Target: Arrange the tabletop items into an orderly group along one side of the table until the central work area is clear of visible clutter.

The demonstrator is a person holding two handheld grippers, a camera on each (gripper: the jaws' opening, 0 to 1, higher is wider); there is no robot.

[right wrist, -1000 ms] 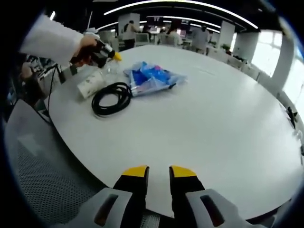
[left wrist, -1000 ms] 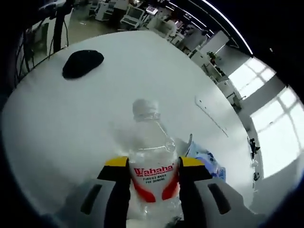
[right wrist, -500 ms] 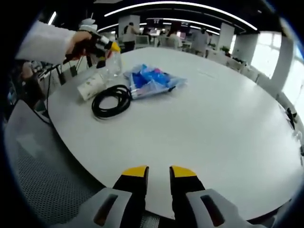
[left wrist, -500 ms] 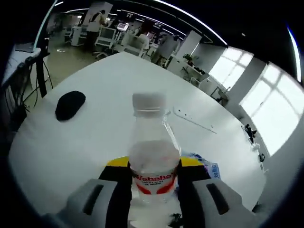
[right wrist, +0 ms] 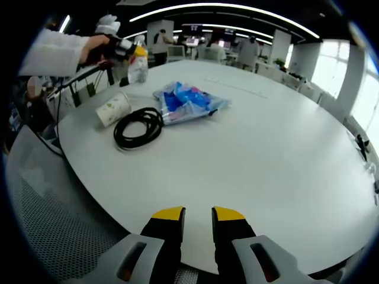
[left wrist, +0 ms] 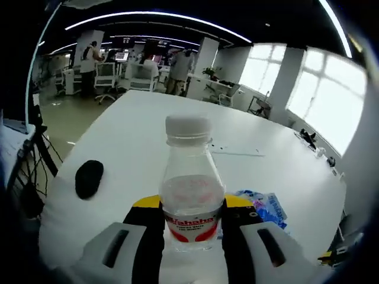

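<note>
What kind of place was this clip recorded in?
Most likely an open-plan office: a large round white table, rows of desks with monitors and chairs behind it, long ceiling strip lights, and tall windows along one wall.

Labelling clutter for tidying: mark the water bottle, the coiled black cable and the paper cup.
water bottle (left wrist: 190,195), left gripper view, clear body.
coiled black cable (right wrist: 127,142), right gripper view, near loop.
paper cup (right wrist: 112,108), right gripper view, side wall.
</note>
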